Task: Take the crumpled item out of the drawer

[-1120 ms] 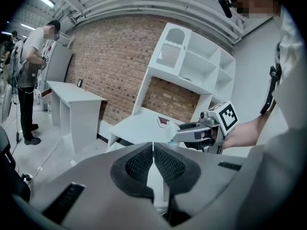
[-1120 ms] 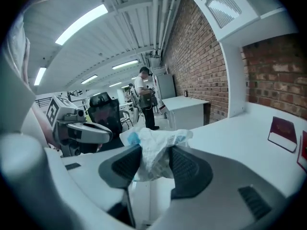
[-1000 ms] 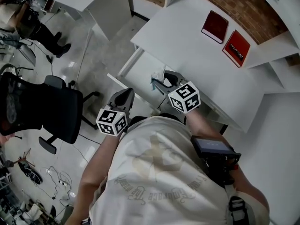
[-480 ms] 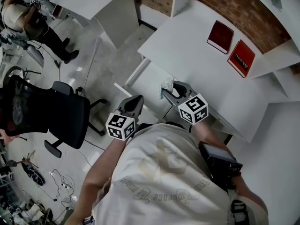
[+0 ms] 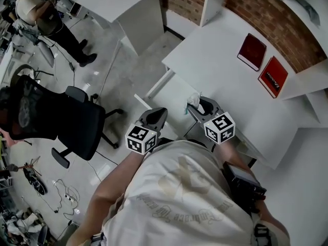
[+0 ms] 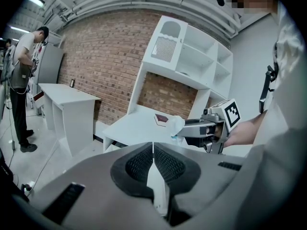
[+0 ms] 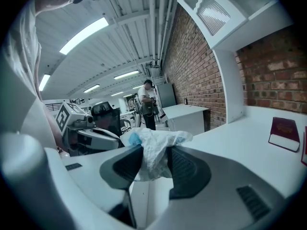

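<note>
Right gripper (image 7: 152, 153): partly closed and clamped on a crumpled white wad of thin sheet with a pale blue patch (image 7: 154, 143). Pinches it between both dark ribbed pads (image 7: 126, 166), having just narrowed on it. Lets most of the wad bulge out past the jaw tips, with a little hanging below them. Seen from the head view, carries that wad in the air just off the near left edge of a white flat-topped desk (image 5: 215, 60), above a lower white panel (image 5: 171, 94) beside the desk. Cannot tell whether that panel is a drawer.

Left gripper (image 6: 152, 150): clenched, pads pressed together along a thin seam, with nothing between them. Sits to the left of the right gripper, near it but apart, pointing toward the same desk.

Farther out, on the far right part of the desk: a dark red rectangular book (image 5: 252, 51) and a brighter red book with white lettering (image 5: 273, 76), side by side and not touching. Beyond them, a red brick wall (image 5: 266, 9). To the left, on the grey floor: a black swivel office chair (image 5: 66, 122). At the far left: a standing person in a light top (image 5: 36, 12).
</note>
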`<state>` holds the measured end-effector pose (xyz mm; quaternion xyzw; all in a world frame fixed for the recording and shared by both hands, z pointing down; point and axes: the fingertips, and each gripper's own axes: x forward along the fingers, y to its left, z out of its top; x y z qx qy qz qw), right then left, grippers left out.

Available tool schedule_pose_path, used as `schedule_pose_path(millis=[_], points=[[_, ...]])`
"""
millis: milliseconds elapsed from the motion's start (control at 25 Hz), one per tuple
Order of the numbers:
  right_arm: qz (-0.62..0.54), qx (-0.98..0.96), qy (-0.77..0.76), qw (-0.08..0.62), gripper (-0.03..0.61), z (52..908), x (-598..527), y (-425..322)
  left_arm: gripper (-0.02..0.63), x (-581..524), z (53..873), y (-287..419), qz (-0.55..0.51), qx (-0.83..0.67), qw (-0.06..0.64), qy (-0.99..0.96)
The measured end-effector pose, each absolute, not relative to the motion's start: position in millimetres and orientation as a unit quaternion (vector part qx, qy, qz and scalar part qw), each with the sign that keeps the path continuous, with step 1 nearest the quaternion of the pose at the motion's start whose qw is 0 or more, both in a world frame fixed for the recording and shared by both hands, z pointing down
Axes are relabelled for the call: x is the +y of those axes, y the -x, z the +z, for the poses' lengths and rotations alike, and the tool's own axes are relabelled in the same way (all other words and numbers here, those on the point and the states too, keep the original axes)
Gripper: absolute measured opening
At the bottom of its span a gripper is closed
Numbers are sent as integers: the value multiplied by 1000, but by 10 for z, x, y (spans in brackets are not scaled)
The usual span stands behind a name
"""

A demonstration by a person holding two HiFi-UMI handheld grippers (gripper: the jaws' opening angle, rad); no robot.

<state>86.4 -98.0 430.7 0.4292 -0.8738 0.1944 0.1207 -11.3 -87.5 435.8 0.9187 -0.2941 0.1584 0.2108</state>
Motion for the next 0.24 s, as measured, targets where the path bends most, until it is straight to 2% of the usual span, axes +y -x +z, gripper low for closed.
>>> schedule_pose_path(millis=[240], points=[[199, -869, -437, 120, 178, 4373, -955, -866, 28, -890, 4391, 78, 165, -282, 209, -922]])
